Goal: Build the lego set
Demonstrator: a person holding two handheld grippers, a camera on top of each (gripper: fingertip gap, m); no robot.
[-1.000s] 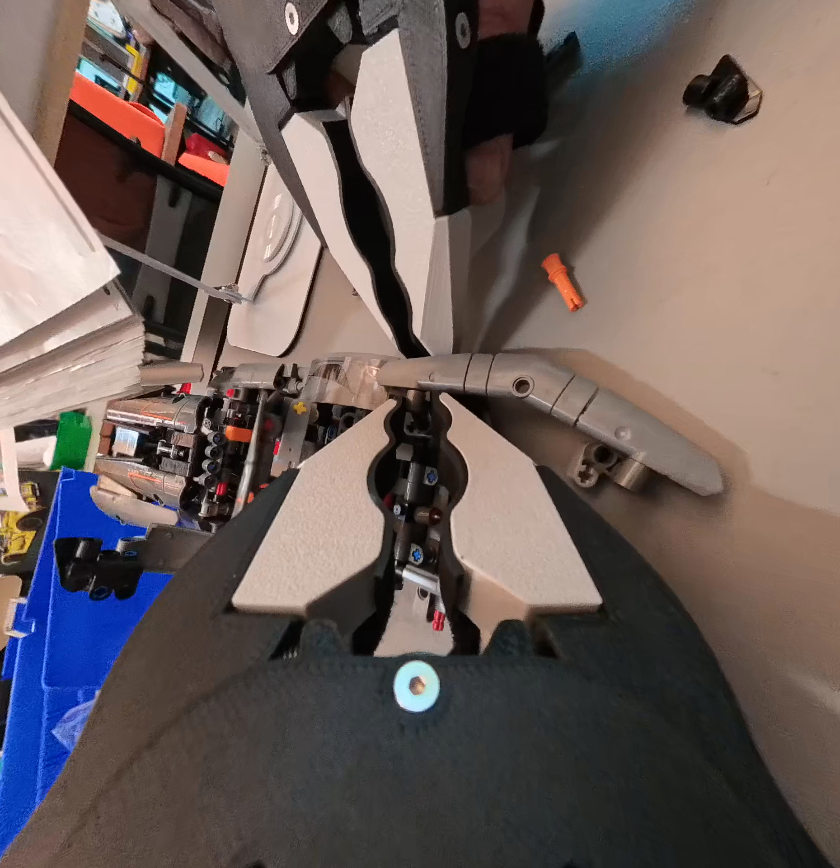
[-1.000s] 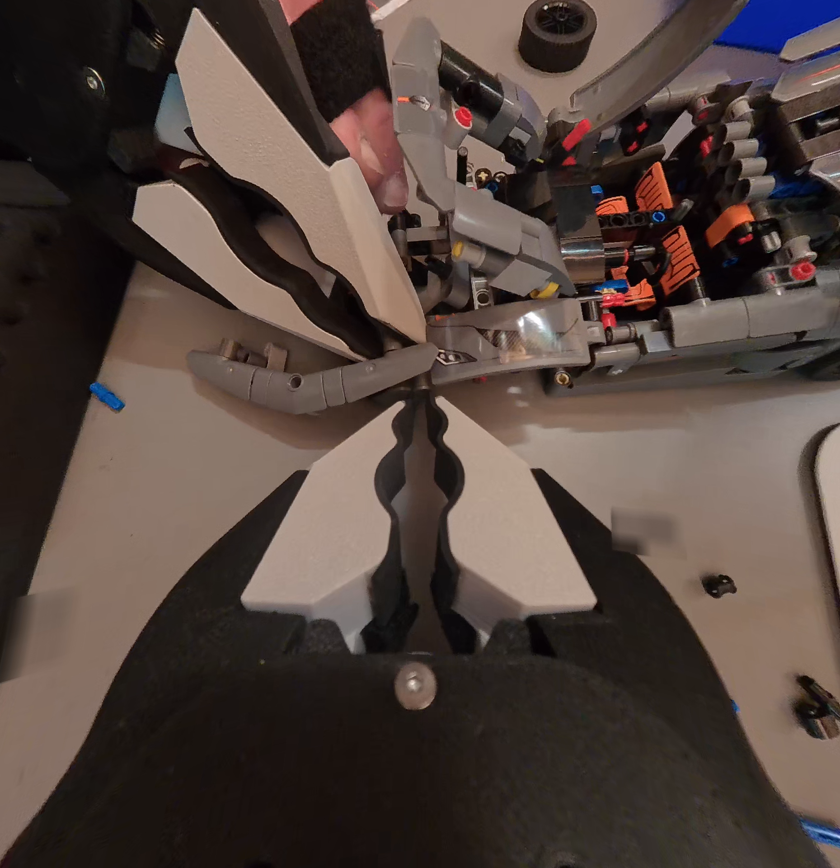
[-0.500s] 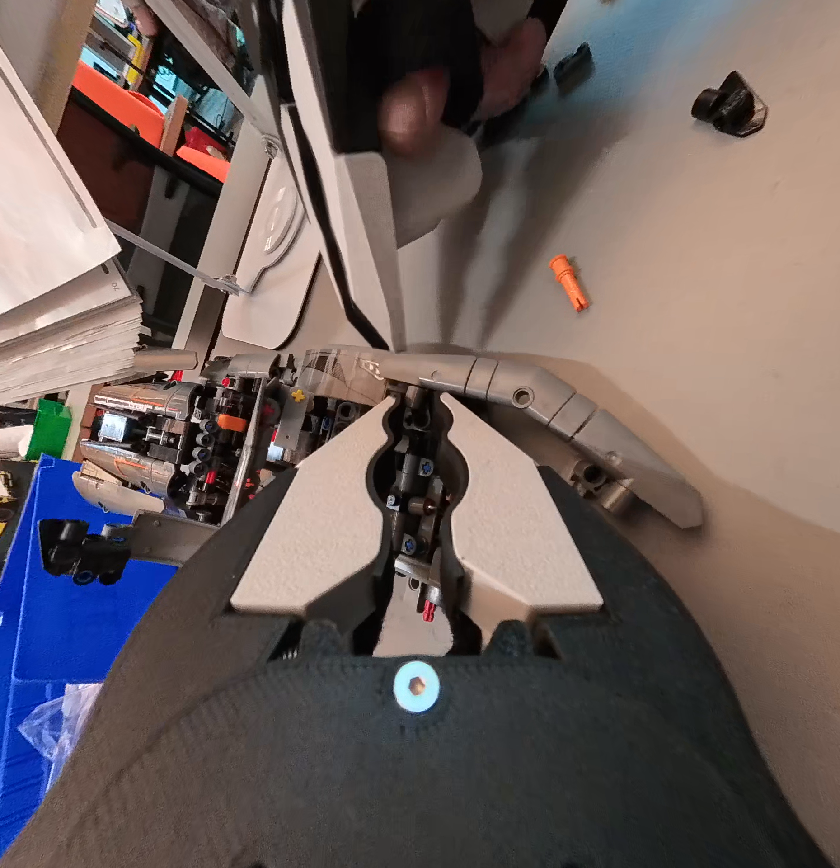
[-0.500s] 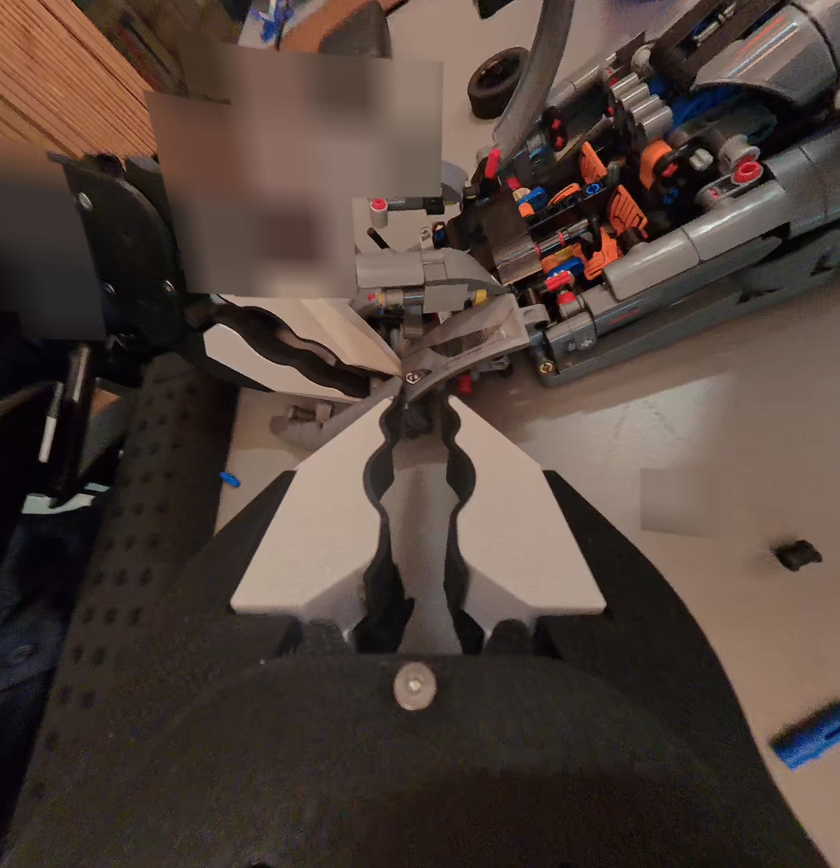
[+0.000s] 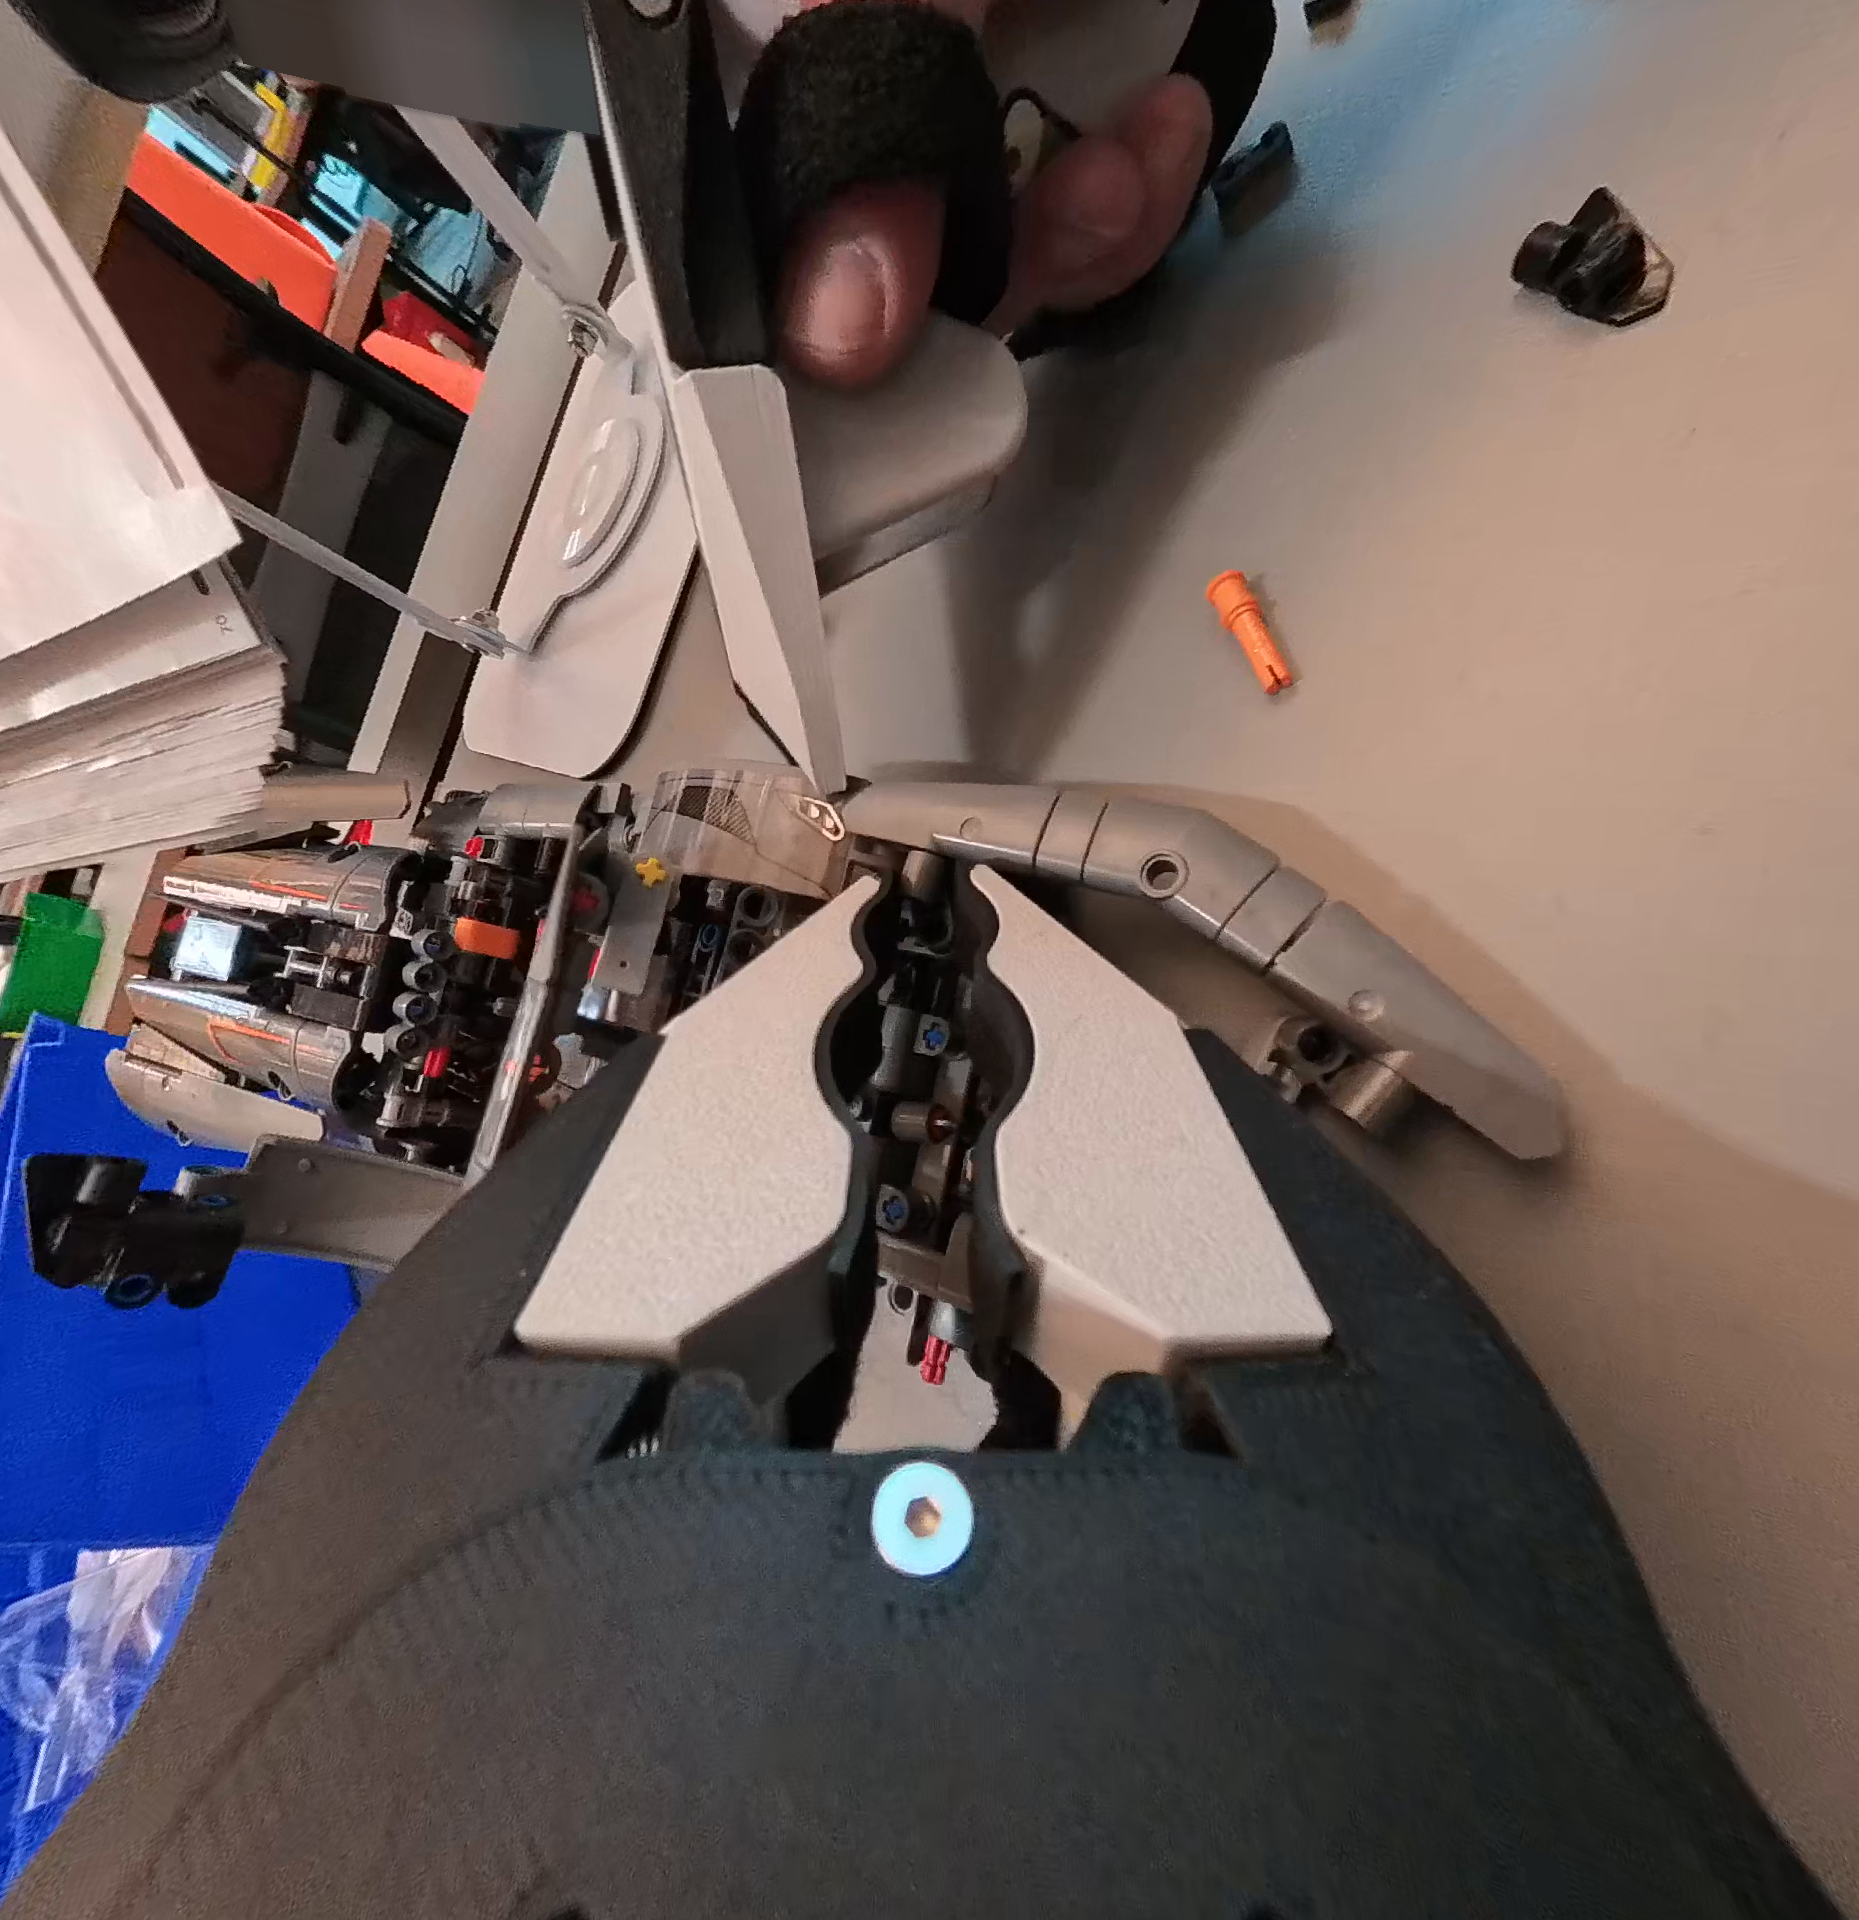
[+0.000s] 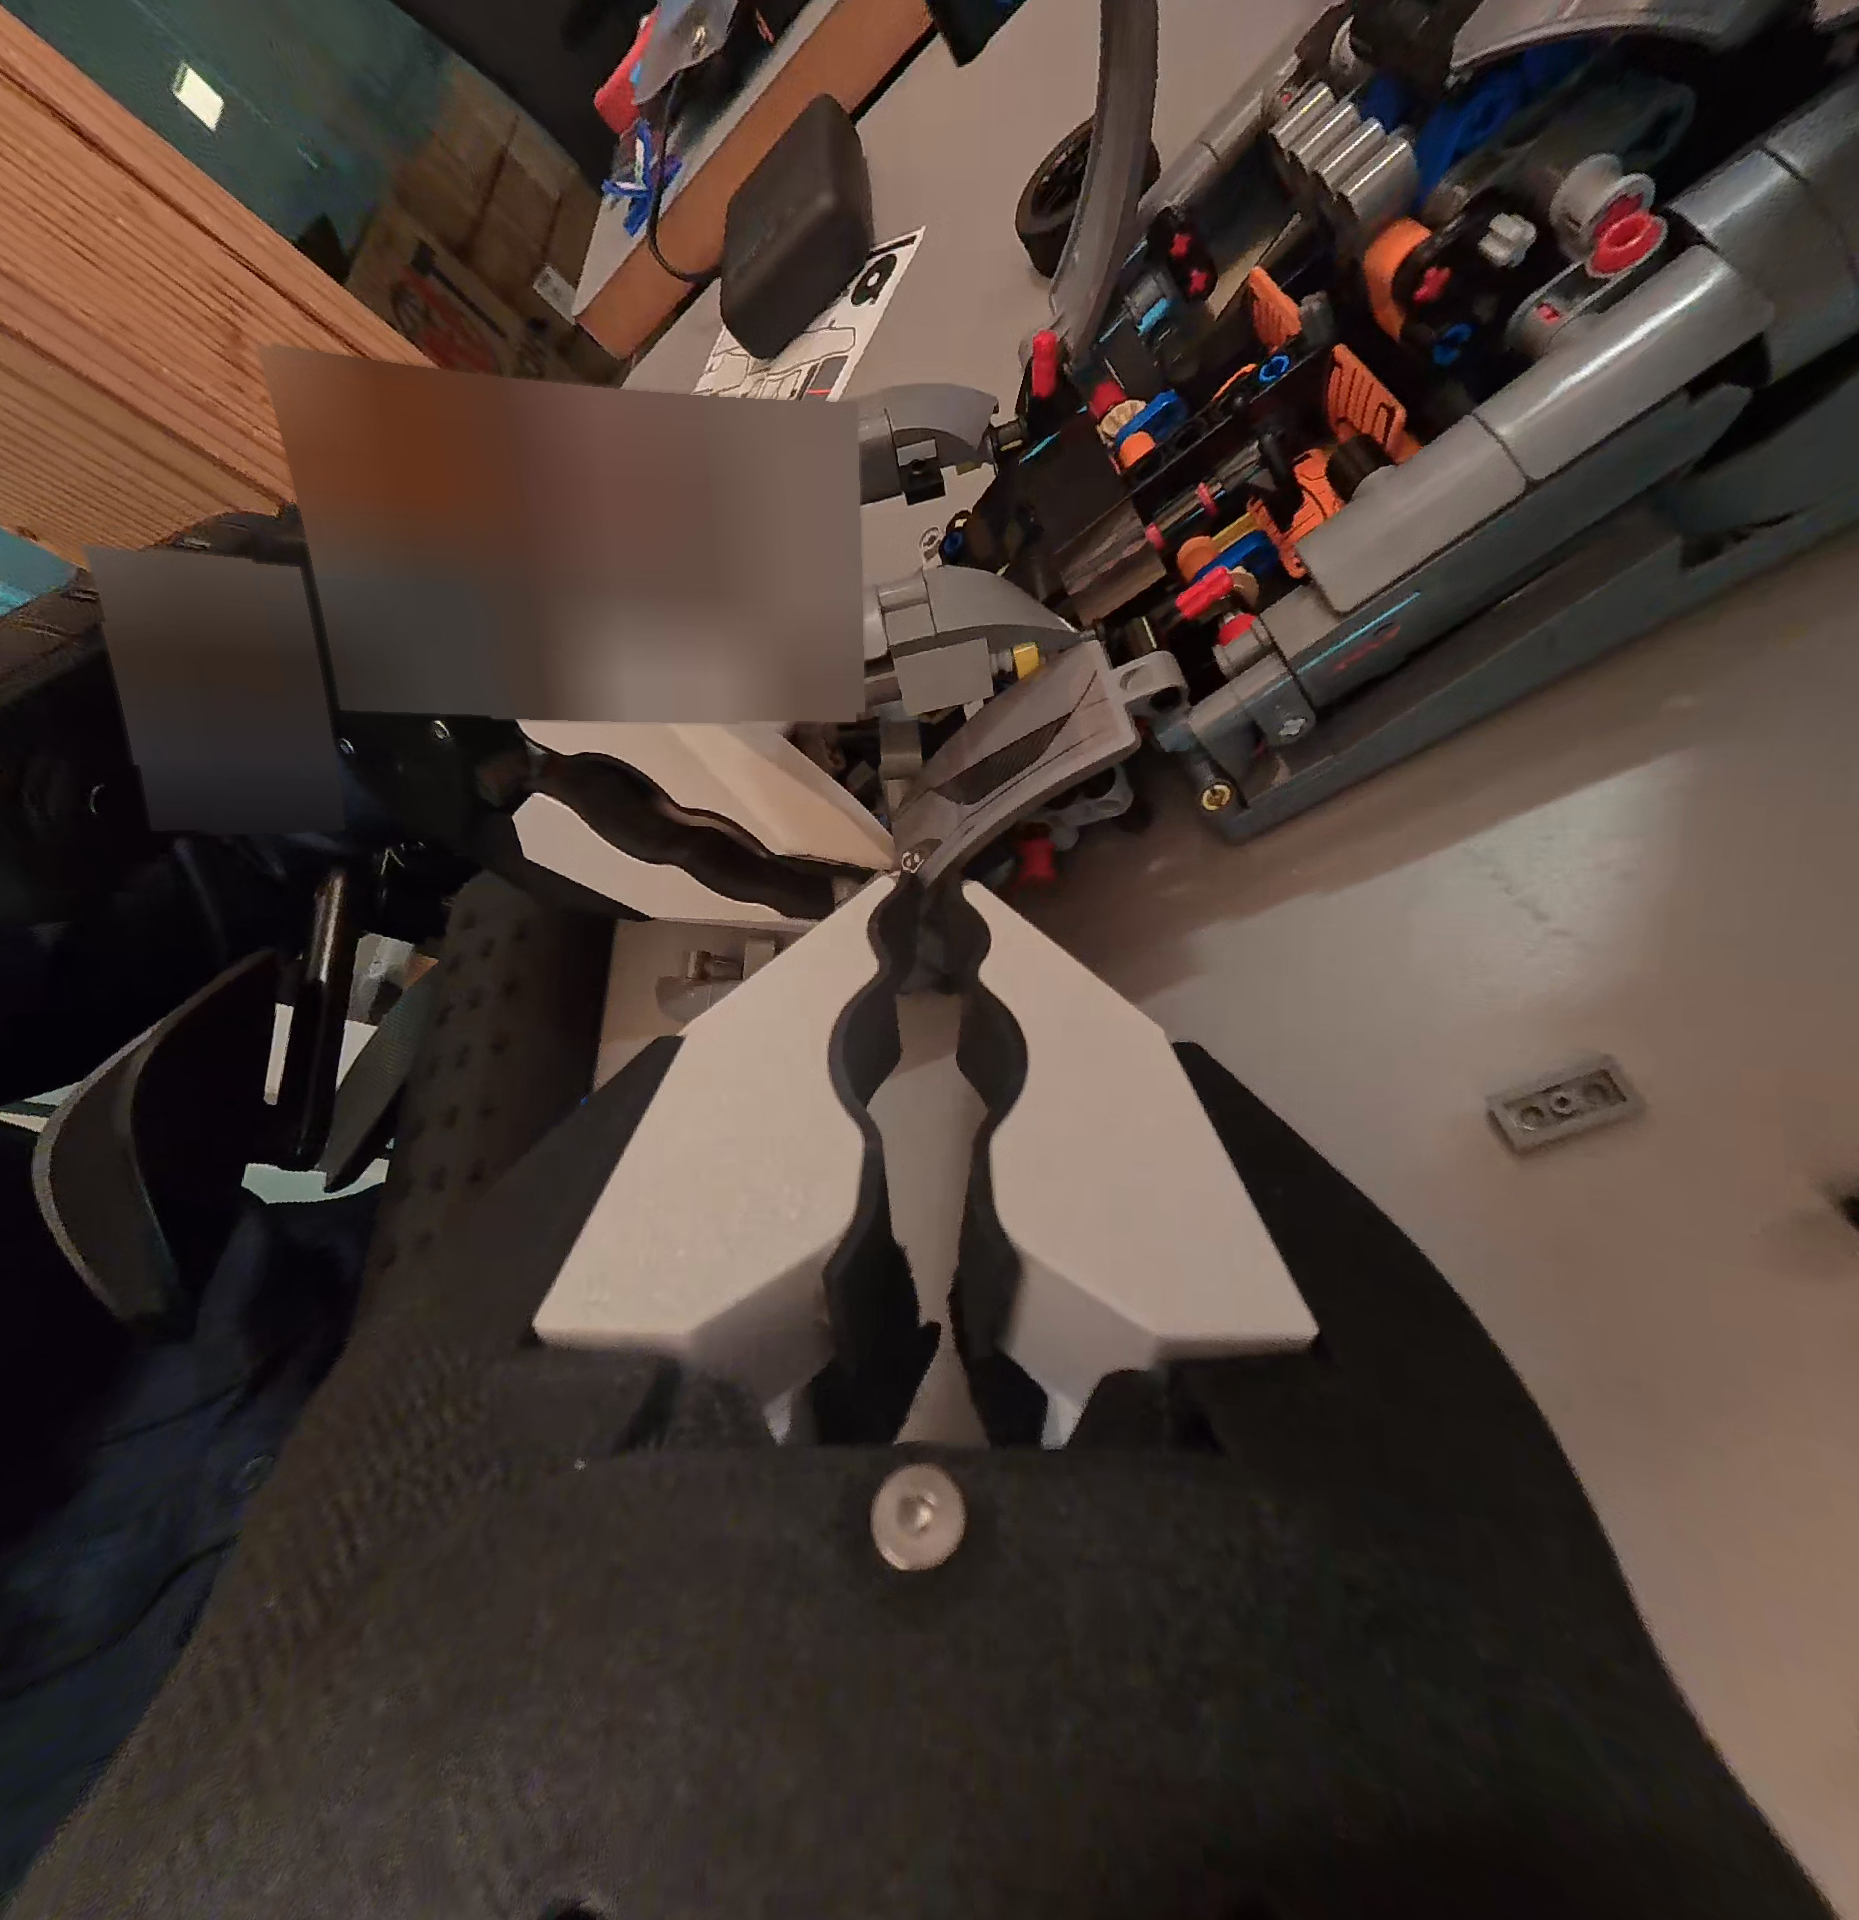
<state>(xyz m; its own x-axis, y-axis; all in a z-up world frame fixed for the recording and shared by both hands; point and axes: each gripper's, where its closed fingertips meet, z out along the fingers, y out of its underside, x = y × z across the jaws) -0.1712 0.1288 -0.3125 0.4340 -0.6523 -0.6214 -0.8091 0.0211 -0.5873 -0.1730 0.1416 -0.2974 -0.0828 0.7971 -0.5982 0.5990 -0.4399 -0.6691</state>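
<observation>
The grey lego car (image 5: 312,987) lies on the table (image 5: 1579,644), its orange and black inner parts showing in the right wrist view (image 6: 1372,436). A curved grey fender panel (image 5: 1216,904) runs from its front end. My left gripper (image 5: 925,881) is shut on the car's dark front frame (image 5: 920,1049). My right gripper (image 6: 930,888) is shut on a dark grey piece at the joint between the printed headlight panel (image 6: 1018,748) and the fender. In the left wrist view its fingers (image 5: 769,623) appear edge-on, tip against that joint. The left gripper's fingers (image 6: 759,790) meet it from the left.
An orange pin (image 5: 1252,644) and a black piece (image 5: 1585,260) lie on the table beyond the fender. A blue bin (image 5: 125,1403) and a stack of paper (image 5: 94,644) stand at the left. A small grey plate (image 6: 1559,1107), a black wheel (image 6: 1050,208) and a black case (image 6: 790,229) are nearby. Less than 4 cm separates the two grippers' tips.
My right gripper has rolled and tilted while staying at the joint, so it now shows edge-on from the left. The fender's free end has dropped slightly. The left gripper has kept its hold.
</observation>
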